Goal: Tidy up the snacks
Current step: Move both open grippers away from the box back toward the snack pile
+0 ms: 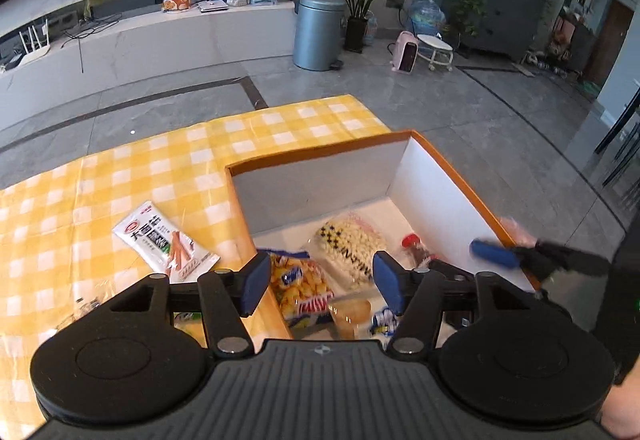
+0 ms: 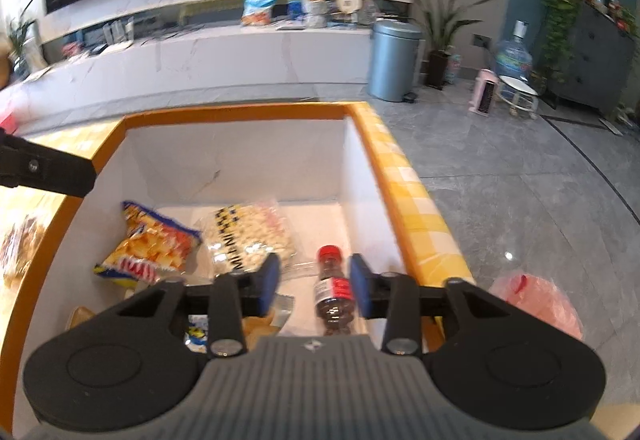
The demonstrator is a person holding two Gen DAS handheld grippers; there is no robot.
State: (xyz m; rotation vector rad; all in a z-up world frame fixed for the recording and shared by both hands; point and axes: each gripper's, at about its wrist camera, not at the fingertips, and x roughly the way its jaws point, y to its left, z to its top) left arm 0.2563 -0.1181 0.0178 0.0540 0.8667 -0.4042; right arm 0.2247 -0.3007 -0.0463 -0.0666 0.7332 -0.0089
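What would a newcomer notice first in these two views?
The orange-rimmed white box on the yellow checked tablecloth dominates, holding a yellow-orange chip bag, a clear bag of pale snacks and a red-capped bottle. One white wafer-stick packet lies outside, left of the box.

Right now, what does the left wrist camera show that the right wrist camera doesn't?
Only the left wrist view shows the white biscuit-stick packet lying on the yellow checked tablecloth outside the box. Only the right wrist view shows a pink plastic bag past the box's right wall. Both show the orange-rimmed box holding the yellow chip bag, the clear bag of pale pieces and the red-capped bottle.
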